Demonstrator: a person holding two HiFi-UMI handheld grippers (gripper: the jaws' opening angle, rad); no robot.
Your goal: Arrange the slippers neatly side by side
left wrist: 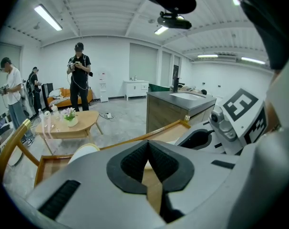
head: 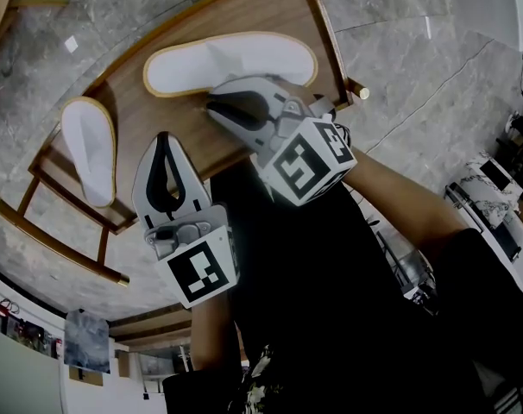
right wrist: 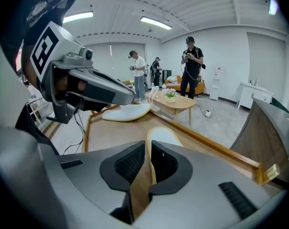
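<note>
Two white slippers with tan rims lie on a low wooden table [head: 324, 24]. One slipper [head: 231, 61] [right wrist: 163, 138] lies across the far side. The other slipper [head: 89, 149] [left wrist: 82, 151] [right wrist: 125, 112] lies at the table's left end, turned at an angle to the first. My right gripper [head: 214, 109] [right wrist: 148, 144] sits at the near edge of the first slipper, its jaws slightly apart with the slipper's rim in the narrow gap. My left gripper [head: 163, 138] [left wrist: 148, 144] hovers over bare wood between the slippers, shut and empty.
The table has a raised wooden rim and stands on a grey marble floor [head: 417, 67]. A small wooden coffee table with flowers [right wrist: 175, 101] stands beyond it. Several people [right wrist: 192, 66] stand further back in the room. A grey counter [left wrist: 178, 106] is at the right.
</note>
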